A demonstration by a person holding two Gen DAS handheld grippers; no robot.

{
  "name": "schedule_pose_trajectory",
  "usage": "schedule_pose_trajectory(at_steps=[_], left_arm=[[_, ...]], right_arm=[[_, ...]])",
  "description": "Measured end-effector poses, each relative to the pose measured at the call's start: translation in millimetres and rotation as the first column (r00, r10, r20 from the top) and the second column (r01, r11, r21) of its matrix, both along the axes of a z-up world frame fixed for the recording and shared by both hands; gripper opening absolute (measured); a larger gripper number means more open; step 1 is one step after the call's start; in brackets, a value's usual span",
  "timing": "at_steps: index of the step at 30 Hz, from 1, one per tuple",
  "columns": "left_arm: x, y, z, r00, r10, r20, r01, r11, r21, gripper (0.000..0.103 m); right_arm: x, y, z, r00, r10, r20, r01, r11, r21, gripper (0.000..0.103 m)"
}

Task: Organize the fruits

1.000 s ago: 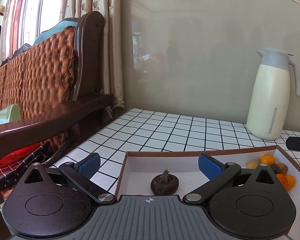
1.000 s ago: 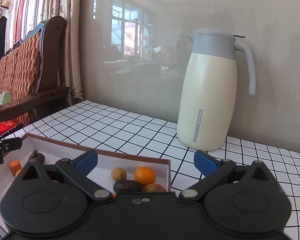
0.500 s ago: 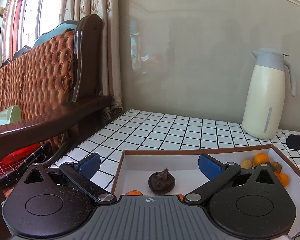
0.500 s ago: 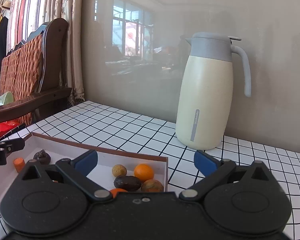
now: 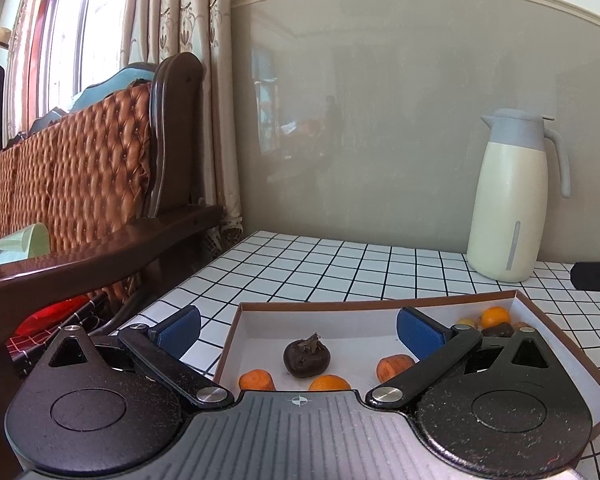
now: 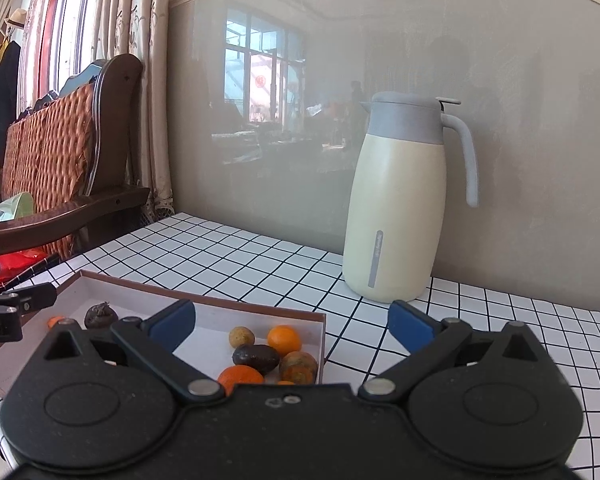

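Note:
A shallow brown-rimmed white box (image 5: 364, 305) sits on the checked table and holds the fruit. In the left wrist view a dark wrinkled fruit (image 5: 306, 358) lies at its left end with orange pieces (image 5: 394, 365) around it. My left gripper (image 5: 298, 330) hovers open above that end, holding nothing. The right wrist view shows the box's (image 6: 260, 309) right corner with a pile of fruit: an orange (image 6: 284, 339), a dark oval fruit (image 6: 256, 358) and a yellowish ball (image 6: 241, 336). My right gripper (image 6: 292, 320) is open and empty above that corner.
A cream thermos jug (image 6: 398, 204) with a grey top stands by the wall at the back right, also the jug (image 5: 512, 200) in the left wrist view. A wooden sofa with a quilted orange back (image 5: 72, 176) borders the table's left edge.
Both grippers have risen and drawn back, so more of the box and more fruit show below them. The fruit has not moved and both grippers stay open.

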State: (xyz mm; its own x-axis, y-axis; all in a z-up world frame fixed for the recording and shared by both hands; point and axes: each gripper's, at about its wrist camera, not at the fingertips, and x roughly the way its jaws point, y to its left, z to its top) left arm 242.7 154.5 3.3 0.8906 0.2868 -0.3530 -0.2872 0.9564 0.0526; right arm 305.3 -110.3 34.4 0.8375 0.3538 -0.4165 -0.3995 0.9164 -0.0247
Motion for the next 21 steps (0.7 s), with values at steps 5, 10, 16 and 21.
schedule_pose_trajectory(at_steps=[5,10,16,21], left_arm=[[-15,-8,3,1.0,-0.015,-0.005,0.015,1.0,-0.011,0.103],[-41,-21,11,0.999,-0.041,0.0,0.041,0.999,-0.01,0.103],[-76,-36,25,0.998,-0.057,0.01,0.057,0.998,0.005,0.103],[-103,-39,41,0.998,-0.056,0.03,0.055,0.998,0.011,0.103]], right_arm=[[-15,-5,6,1.0,0.005,-0.002,-0.005,1.0,0.003,0.097],[-37,-8,12,1.0,0.016,0.004,-0.016,1.0,0.004,0.097],[-72,-13,25,0.999,0.034,0.019,-0.034,0.999,0.009,0.097],[-96,-19,44,0.998,0.034,0.047,-0.035,0.999,0.018,0.097]])
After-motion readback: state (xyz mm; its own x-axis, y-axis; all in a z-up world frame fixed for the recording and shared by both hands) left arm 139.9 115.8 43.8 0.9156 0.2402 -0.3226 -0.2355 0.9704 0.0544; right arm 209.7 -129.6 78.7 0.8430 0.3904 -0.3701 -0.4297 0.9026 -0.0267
